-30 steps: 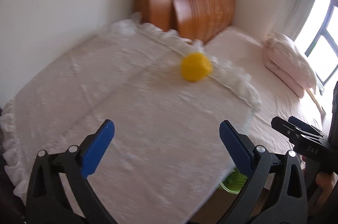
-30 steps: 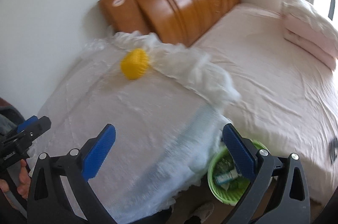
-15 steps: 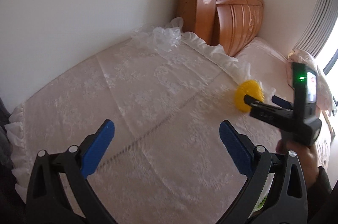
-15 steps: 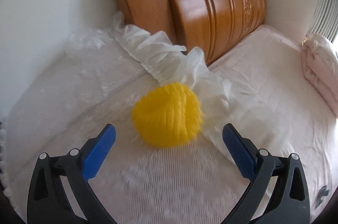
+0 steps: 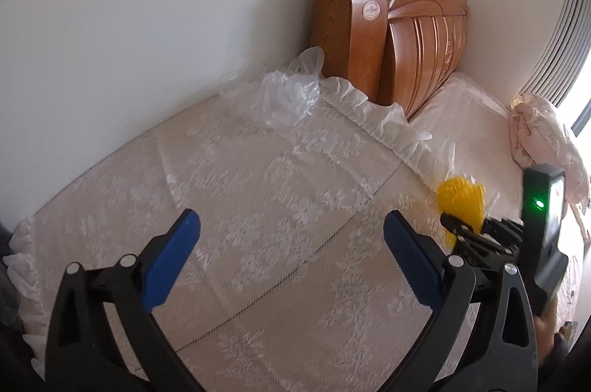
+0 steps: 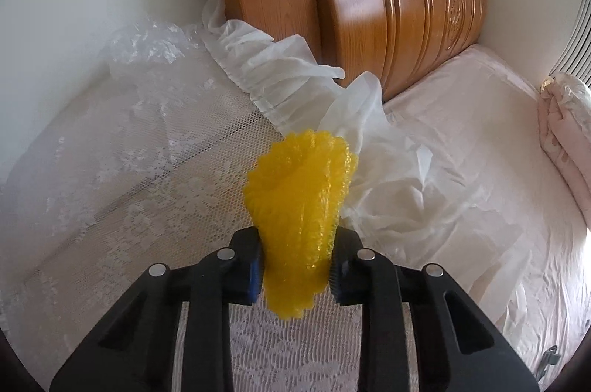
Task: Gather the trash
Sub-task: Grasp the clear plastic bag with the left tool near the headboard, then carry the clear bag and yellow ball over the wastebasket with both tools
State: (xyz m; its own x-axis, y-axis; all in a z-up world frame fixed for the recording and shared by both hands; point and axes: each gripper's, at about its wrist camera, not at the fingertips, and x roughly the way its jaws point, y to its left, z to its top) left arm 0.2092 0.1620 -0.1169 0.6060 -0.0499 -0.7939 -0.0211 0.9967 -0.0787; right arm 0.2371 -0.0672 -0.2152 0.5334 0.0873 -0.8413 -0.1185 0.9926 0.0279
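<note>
The right gripper (image 6: 297,275) has just been closing, and its jaws now squeeze the yellow net (image 6: 301,207), which bulges out past them toward twelve o'clock. The net sits over the lace cloth (image 6: 110,207), close to the cloth's frilled edge. The left gripper (image 5: 291,237) stands wide open with nothing between its blue pads (image 5: 170,259). A clear bag (image 5: 288,92) lies at twelve o'clock from it, near the headboard (image 5: 417,33).

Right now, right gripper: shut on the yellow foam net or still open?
Shut on it. The right gripper has just been closing, and its pads now squeeze the yellow foam net narrow between them; the left wrist view shows the same grip.
</note>
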